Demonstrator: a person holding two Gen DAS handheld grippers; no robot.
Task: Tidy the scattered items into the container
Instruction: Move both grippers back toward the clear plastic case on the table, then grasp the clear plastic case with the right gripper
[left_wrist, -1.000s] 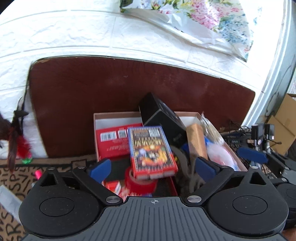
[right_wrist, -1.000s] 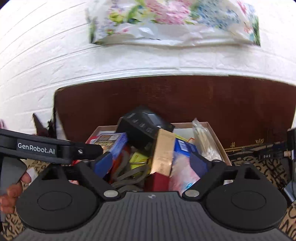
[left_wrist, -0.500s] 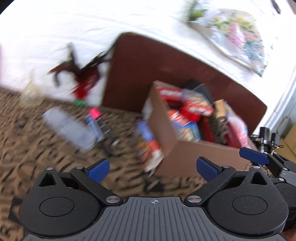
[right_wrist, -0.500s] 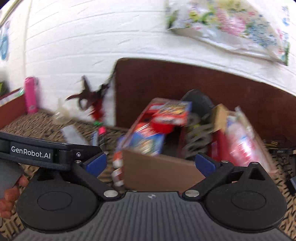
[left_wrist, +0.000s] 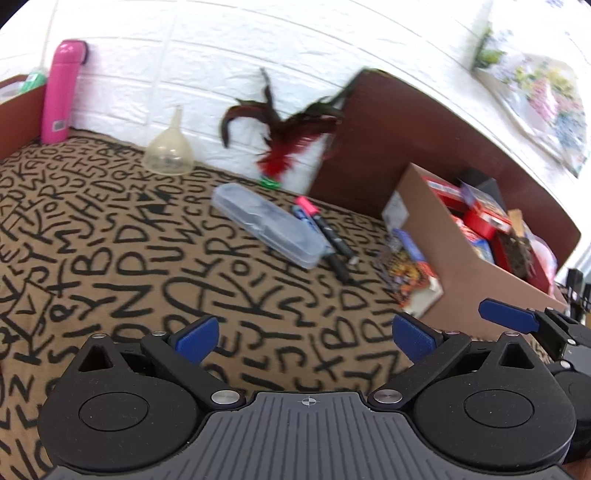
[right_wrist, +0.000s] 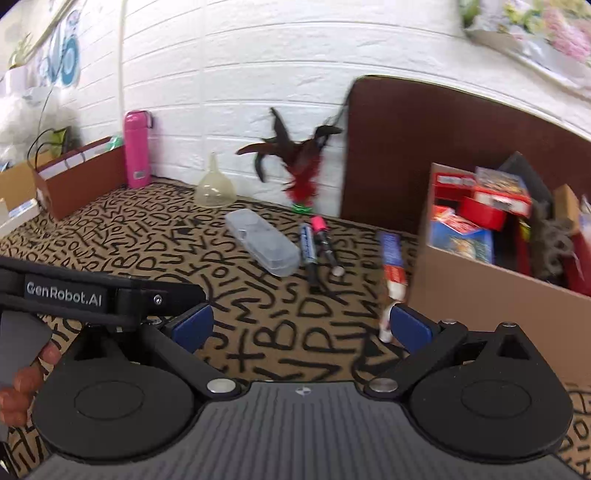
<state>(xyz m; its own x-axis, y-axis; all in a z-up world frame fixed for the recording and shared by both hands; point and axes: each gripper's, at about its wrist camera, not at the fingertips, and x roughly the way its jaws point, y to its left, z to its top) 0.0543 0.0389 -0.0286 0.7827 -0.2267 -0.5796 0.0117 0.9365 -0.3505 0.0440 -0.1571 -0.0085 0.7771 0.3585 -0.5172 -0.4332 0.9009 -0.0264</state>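
A cardboard box (left_wrist: 454, 273) (right_wrist: 476, 291) full of packets stands at the right on a letter-patterned cloth. Left of it lie a clear plastic case (left_wrist: 267, 225) (right_wrist: 262, 242), a pink-capped marker (left_wrist: 323, 225) (right_wrist: 325, 240) and a blue pen (right_wrist: 307, 245). A colourful card pack (left_wrist: 410, 273) (right_wrist: 393, 264) leans against the box's left wall. A clear funnel (left_wrist: 168, 149) (right_wrist: 215, 186) and a red feather toy (left_wrist: 280, 147) (right_wrist: 303, 173) sit by the wall. My left gripper (left_wrist: 304, 336) and right gripper (right_wrist: 301, 325) both stand open and empty over bare cloth, short of these items.
A pink flask (left_wrist: 61, 92) (right_wrist: 136, 149) stands by the white brick wall at the far left beside a brown box (right_wrist: 79, 181). A dark brown board (left_wrist: 417, 147) leans behind the cardboard box. A hand (right_wrist: 22, 380) holds the left gripper's handle.
Both views have swung left and down, away from above the box toward the cloth with the scattered case, pens and funnel. Both grippers stay open and empty.
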